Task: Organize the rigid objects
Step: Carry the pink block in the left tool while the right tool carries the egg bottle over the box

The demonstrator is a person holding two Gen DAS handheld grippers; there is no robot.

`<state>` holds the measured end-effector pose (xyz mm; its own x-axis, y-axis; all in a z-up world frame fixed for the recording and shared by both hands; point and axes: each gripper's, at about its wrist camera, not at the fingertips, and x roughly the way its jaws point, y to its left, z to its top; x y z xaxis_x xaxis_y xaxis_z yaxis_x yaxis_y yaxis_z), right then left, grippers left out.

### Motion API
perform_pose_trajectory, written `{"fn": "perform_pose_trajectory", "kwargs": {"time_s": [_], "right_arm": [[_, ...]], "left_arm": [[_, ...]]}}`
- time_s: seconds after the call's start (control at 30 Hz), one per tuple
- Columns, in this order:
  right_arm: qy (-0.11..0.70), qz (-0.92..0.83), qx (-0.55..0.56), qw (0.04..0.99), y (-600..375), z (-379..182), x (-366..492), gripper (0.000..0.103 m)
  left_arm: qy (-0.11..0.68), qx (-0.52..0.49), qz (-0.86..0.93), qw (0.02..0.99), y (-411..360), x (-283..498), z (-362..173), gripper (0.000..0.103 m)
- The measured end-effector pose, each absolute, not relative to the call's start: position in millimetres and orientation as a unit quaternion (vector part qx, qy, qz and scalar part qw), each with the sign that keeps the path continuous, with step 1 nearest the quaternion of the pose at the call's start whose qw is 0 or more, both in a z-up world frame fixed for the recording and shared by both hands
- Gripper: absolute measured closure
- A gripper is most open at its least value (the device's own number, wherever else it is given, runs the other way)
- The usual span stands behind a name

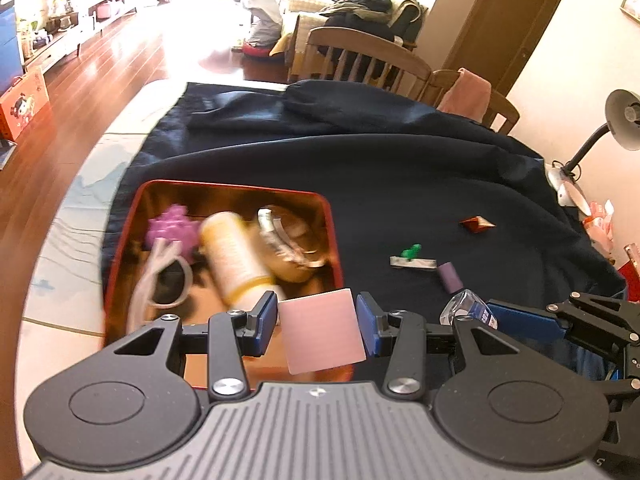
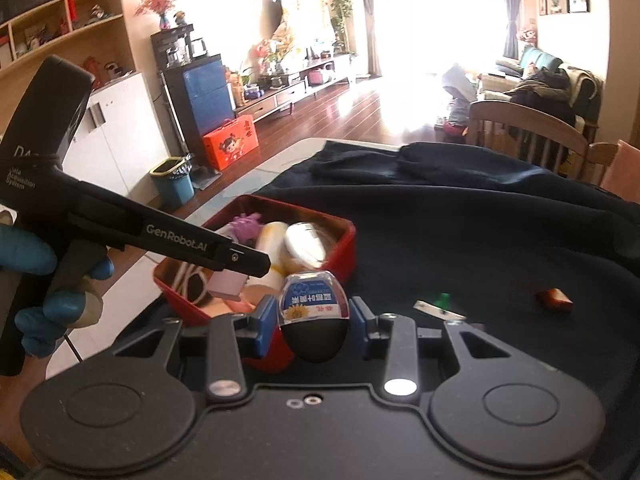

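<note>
My left gripper (image 1: 317,322) is shut on a flat pink block (image 1: 322,330) and holds it over the near right corner of the red tin box (image 1: 224,188); the block also shows in the right wrist view (image 2: 226,284). The box holds a purple toy (image 1: 174,228), a cream bottle (image 1: 236,256), a white cord and a metal piece. My right gripper (image 2: 310,324) is shut on a small clear-and-black bottle with a blue label (image 2: 314,312), just right of the box (image 2: 340,224); it also shows in the left wrist view (image 1: 468,308).
On the dark cloth (image 1: 400,184) lie a red wrapped piece (image 1: 478,224), a white strip with a green clip (image 1: 412,260) and a purple cylinder (image 1: 450,276). Wooden chairs (image 1: 360,56) stand behind the table. A desk lamp (image 1: 620,120) is at the right.
</note>
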<state>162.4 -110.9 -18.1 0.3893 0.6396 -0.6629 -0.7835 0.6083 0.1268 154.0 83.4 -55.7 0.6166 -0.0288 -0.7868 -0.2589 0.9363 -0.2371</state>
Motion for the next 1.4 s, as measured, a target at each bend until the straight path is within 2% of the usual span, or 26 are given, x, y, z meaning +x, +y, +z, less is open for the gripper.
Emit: {"fn": "perform_pose_trajectory", "kwargs": {"time_s": [0.57, 1.4], "right_arm": [[0.372, 0.425, -0.198, 0.801, -6.9, -61.2, 153.6, 0.065], [0.406, 0.398, -0.212, 0.795, 11.2, -85.8, 160.1, 0.065]], "left_arm": [[0.475, -0.161, 0.063, 0.863, 161.5, 158.6, -93.1, 0.060], [0.496, -0.121, 0.034, 0.859, 158.6, 188.7, -121.4, 0.060]]}}
